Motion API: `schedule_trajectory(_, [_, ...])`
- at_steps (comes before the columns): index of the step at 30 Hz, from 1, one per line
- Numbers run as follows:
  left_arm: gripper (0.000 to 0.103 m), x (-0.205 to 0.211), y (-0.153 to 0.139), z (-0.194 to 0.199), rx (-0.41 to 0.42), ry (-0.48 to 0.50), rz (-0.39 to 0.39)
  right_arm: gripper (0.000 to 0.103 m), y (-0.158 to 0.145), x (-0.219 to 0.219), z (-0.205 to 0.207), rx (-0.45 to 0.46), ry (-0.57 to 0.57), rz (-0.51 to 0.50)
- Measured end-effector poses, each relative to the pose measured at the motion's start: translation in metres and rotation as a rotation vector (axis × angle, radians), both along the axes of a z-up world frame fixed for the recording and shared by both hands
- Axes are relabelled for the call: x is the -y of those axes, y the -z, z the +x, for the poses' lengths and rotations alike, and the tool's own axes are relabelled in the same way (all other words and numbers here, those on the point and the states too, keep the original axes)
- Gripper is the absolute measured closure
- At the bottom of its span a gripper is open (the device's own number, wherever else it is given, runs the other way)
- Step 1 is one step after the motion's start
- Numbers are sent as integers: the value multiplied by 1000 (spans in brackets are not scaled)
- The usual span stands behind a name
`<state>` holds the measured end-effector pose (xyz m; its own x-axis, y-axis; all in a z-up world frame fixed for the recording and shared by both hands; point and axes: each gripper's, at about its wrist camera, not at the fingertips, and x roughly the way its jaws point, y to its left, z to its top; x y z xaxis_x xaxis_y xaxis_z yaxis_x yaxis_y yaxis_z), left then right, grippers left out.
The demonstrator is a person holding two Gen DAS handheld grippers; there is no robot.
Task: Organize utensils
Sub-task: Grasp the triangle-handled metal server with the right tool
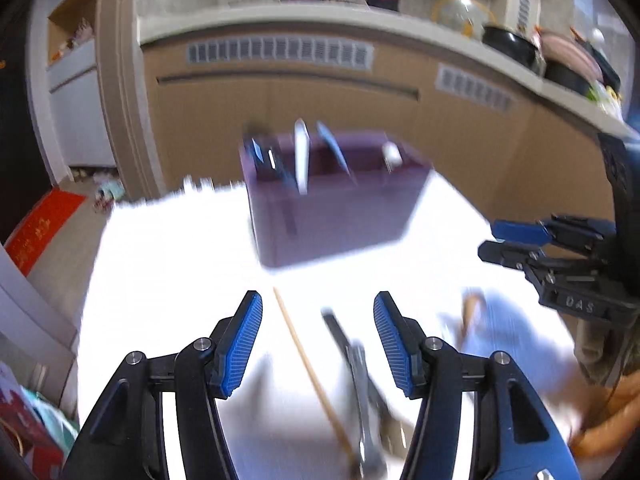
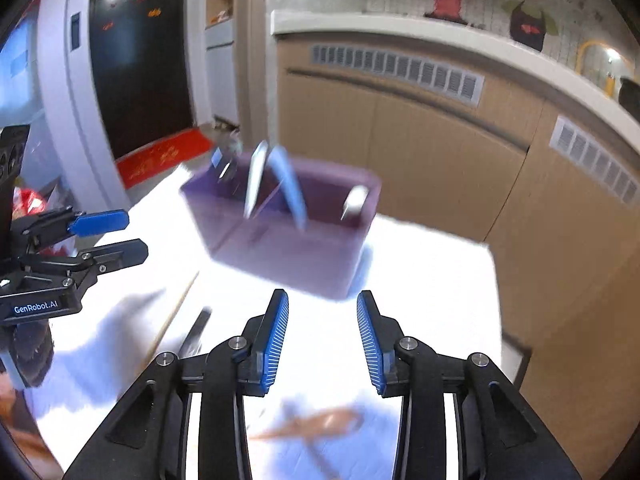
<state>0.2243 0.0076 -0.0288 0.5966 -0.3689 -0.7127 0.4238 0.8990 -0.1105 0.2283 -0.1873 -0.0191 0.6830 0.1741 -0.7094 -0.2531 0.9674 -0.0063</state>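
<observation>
Both grippers (image 1: pixel 318 344) (image 2: pixel 322 336) are open and empty; centre your left one on the chopstick (image 1: pixel 304 364) before closing.

Tan cabinets (image 2: pixel 420 152) with vents, pale countertop (image 1: pixel 280 16), red doormat (image 2: pixel 164 160).

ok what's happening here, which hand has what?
Neither holds anything. The left gripper and right gripper are both open and empty above the white table. A wooden chopstick and a dark-handled metal utensil lie loose under the left one. The purple organizer already holds several utensils.
</observation>
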Motion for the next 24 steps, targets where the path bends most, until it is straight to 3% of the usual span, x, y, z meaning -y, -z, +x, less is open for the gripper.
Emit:
schedule_trajectory(5, [49,5,32,-47,-113,89,58,65,32,-9,-42,-62,-1,4])
schedule_trajectory(10, [49,12,41,-75,-177,147,12,63,52,-10,-73,-101,-1,14])
schedule_trajectory(15, [48,33,42,-78,-198,172,-37,61,57,-1,-83,-113,31,48])
schedule_trajectory(21, [47,40,37,-77,-124,135,10,61,64,-9,-74,-151,-1,111])
schedule_trajectory(24, [41,29,33,-77,-78,83,38,61,66,-18,-62,-143,-18,117])
